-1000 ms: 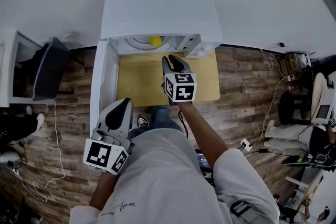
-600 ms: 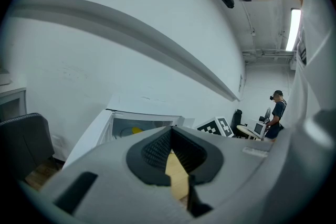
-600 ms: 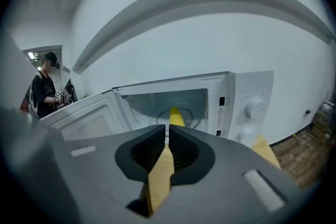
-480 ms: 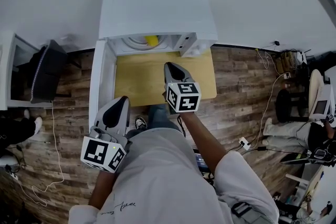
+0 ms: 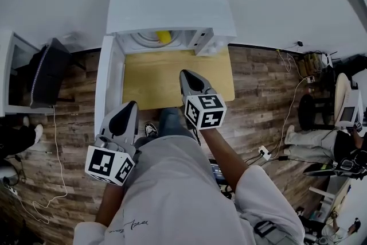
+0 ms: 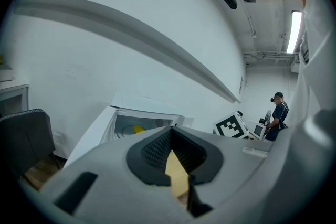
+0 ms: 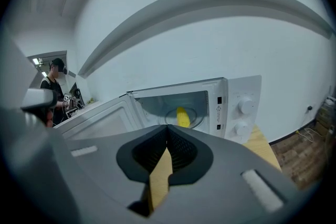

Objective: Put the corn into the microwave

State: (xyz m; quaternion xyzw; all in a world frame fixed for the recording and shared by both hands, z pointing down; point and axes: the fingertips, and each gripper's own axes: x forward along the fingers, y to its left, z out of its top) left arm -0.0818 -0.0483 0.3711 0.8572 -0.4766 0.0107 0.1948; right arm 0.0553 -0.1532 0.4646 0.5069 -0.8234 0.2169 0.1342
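**Already inside: corn on the turntable, door wide open**

Right now the corn (image 7: pixel 182 115) lies in the microwave (image 5: pixel 171 6), on the glass turntable (image 7: pixel 195 113), with its long axis running roughly front to back into the cavity. It is straight ahead of your right claw (image 7: pixel 167 131) and beyond it, well apart, with bare tabletop (image 5: pixel 172 74) between. That claw is pressed together with nothing in it. Your left claw (image 5: pixel 131 106) is pressed together and empty too.

What matters for the next move is probably the door (image 5: pixel 110 83). It stands swung out on the left side of the cavity, reaching toward you along the tabletop's left edge. Your left claw sits just beside its free end, on the inner side, and your right claw (image 5: pixel 189 74) is over the tabletop's near edge, farther from the door. So the left claw looks like the nearer one to swing the door closed.
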